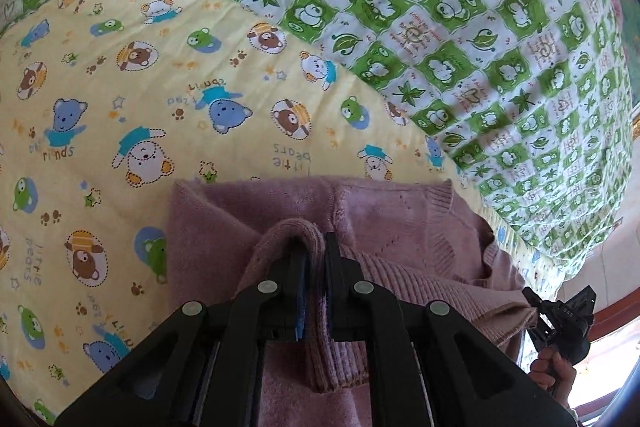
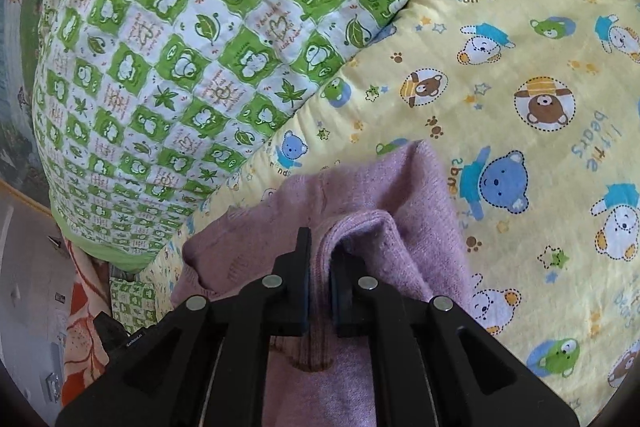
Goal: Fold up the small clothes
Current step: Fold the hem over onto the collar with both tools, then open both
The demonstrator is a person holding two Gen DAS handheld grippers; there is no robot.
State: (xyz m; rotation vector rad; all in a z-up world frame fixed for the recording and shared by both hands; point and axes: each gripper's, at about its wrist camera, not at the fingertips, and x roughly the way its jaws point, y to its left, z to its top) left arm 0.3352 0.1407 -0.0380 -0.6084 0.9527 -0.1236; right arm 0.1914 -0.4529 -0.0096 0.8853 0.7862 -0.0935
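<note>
Read "little bears" printed many times over on the yellow bear-print quilt [image 1: 120, 99] [image 2: 520, 75]; made out small reddish script on the green-and-white checked quilt [image 1: 460, 27] [image 2: 180, 47] at twelve o'clock, too small to read; caught faint lettering on a black device at five o'clock in the left view, illegible. Counted one pink knitted sweater [image 1: 400, 227] [image 2: 400, 195], two quilts, two claws. Found the left gripper [image 1: 316, 247] pressed together on a ribbed fold of the sweater, garment spread from six toward three o'clock over the yellow quilt; found the right gripper [image 2: 320, 251] likewise pinching a fold, knit rising to twelve o'clock; glimpsed a hand [image 1: 554, 371] gripping the black device.
</note>
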